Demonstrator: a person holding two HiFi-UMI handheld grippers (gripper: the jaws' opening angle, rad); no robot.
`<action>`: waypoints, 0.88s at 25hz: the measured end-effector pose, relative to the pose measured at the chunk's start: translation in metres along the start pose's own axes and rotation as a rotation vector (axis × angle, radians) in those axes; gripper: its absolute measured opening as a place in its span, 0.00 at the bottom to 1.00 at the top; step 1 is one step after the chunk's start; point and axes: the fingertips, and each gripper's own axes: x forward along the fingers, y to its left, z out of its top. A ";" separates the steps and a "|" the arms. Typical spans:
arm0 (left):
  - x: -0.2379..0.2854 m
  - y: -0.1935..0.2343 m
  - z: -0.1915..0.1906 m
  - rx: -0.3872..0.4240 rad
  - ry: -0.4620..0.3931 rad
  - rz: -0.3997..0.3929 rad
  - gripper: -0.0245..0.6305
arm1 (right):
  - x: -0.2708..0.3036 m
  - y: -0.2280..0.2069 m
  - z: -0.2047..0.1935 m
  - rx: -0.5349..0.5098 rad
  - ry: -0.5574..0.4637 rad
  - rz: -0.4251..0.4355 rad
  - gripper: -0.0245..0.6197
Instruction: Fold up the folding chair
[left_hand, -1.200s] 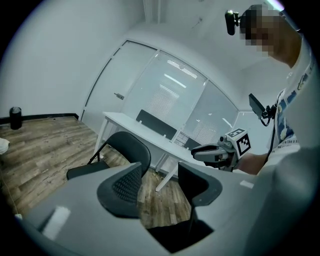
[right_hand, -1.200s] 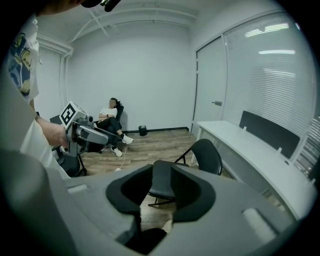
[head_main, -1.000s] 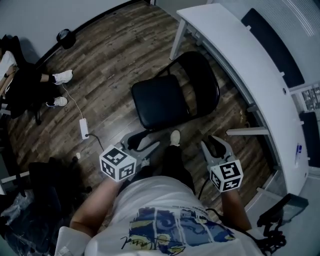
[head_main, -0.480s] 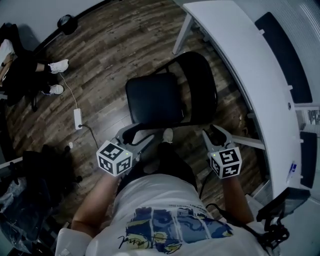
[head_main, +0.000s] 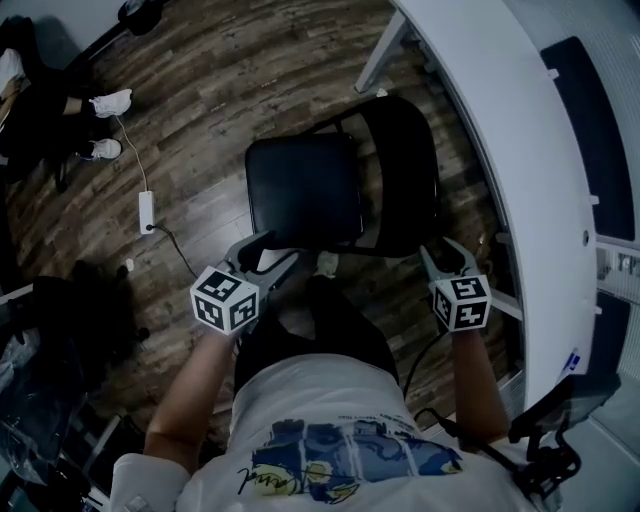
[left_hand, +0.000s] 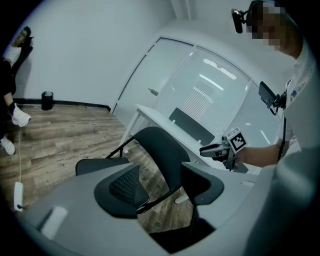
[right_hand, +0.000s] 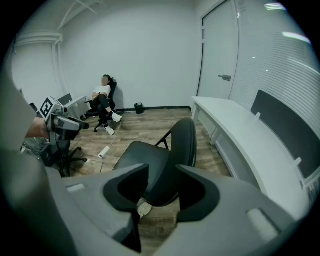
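wood floor (head_main: 220, 80), folding chair (head_main: 303, 190), likely power strip (head_main: 146, 212)

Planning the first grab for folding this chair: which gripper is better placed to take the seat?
Probably left. The left gripper sits by the seat's near edge; its jaws have just been opening, with nothing between them. The right gripper, also just opening and empty, is over by the backrest.

Overhead cam, 2 low, shared chair (head_main: 305, 190)
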 end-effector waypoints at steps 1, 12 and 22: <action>0.003 0.005 -0.004 -0.013 0.004 0.008 0.45 | 0.006 -0.006 -0.004 0.008 0.015 0.002 0.28; 0.032 0.085 -0.059 -0.159 0.036 0.118 0.48 | 0.063 -0.058 -0.040 0.189 0.103 0.015 0.34; 0.059 0.160 -0.107 -0.241 0.086 0.141 0.50 | 0.093 -0.053 -0.046 0.250 0.096 0.034 0.34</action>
